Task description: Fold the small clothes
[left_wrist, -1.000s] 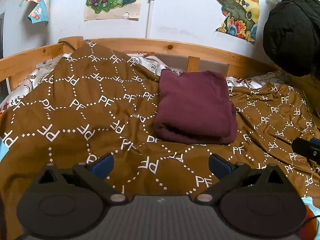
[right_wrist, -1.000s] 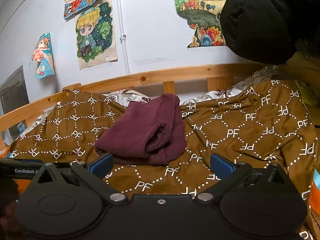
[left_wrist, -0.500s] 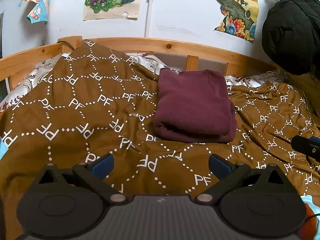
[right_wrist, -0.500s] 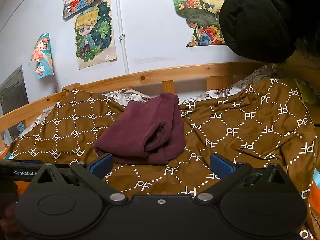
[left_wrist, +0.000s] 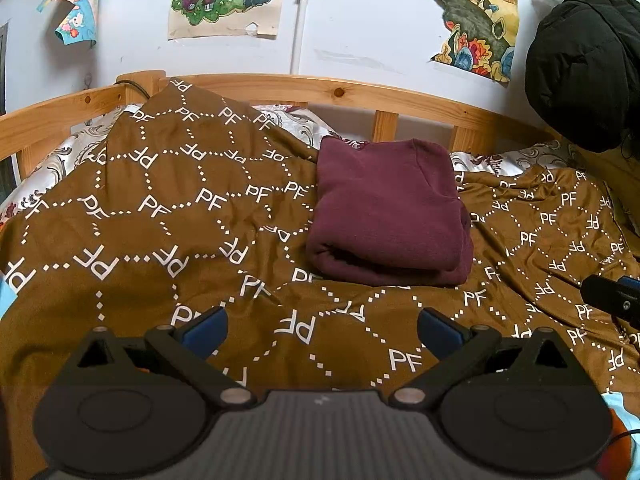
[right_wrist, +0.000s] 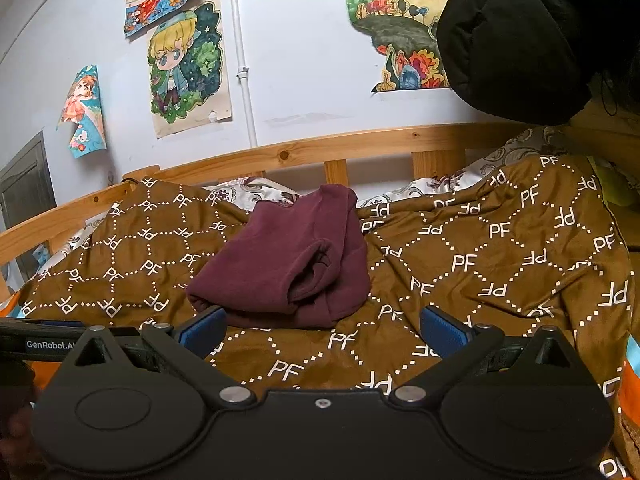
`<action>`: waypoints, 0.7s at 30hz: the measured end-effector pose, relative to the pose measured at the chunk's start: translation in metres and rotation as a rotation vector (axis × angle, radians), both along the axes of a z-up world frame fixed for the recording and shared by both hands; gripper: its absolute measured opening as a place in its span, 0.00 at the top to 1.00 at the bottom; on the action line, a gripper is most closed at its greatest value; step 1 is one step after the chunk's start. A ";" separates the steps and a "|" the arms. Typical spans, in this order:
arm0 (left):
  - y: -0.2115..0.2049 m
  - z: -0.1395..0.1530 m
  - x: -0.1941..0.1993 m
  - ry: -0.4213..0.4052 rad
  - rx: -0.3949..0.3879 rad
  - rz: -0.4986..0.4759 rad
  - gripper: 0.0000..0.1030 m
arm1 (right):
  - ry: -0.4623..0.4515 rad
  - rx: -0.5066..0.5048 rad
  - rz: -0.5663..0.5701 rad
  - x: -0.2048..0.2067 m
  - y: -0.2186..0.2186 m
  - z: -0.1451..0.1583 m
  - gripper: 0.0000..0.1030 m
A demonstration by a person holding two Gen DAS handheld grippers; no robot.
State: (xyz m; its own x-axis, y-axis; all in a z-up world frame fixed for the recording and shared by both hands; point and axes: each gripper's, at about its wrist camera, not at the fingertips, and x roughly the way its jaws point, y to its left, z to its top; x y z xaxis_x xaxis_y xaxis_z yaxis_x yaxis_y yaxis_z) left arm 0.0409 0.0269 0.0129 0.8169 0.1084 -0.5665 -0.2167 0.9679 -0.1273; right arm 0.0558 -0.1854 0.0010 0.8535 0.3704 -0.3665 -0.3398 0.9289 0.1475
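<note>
A maroon garment (left_wrist: 386,212) lies folded in a compact bundle on the brown "PF" blanket (left_wrist: 160,220), near the wooden headboard rail. It also shows in the right wrist view (right_wrist: 288,268), with its rolled open end facing me. My left gripper (left_wrist: 322,330) is open and empty, held above the blanket in front of the bundle. My right gripper (right_wrist: 322,328) is open and empty, just in front of the bundle and to its right. The right gripper's tip shows at the right edge of the left wrist view (left_wrist: 612,298).
A wooden bed rail (left_wrist: 340,94) runs behind the blanket. A black puffy jacket (left_wrist: 584,56) hangs at the right. Posters (right_wrist: 186,68) hang on the white wall. A patterned white sheet (right_wrist: 460,178) shows by the rail.
Both grippers have drifted slightly; the bundle sits a touch lower and nearer in the right wrist view. The garment itself has not moved. Both grippers stay open.
</note>
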 end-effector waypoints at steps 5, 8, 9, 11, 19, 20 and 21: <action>0.001 0.000 0.000 0.001 -0.001 -0.001 0.01 | 0.001 0.000 0.000 0.000 0.000 0.000 0.00; 0.000 -0.001 0.000 0.001 0.000 -0.001 0.01 | 0.000 0.000 -0.001 0.000 0.000 0.000 0.00; 0.000 -0.001 0.000 0.001 0.000 -0.001 0.01 | 0.000 0.000 -0.001 0.000 0.000 0.000 0.00; 0.000 -0.001 0.000 0.000 0.000 0.000 0.01 | 0.001 0.000 0.000 0.000 0.000 0.000 0.00; 0.001 -0.002 0.000 0.004 -0.005 0.002 0.01 | 0.001 -0.001 0.000 0.000 0.000 0.000 0.00; 0.001 -0.003 0.000 0.005 -0.007 0.004 0.01 | 0.001 -0.001 0.000 0.000 0.000 0.000 0.00; 0.001 -0.003 0.000 0.005 -0.010 0.005 0.01 | 0.002 0.000 0.000 0.000 0.000 0.000 0.00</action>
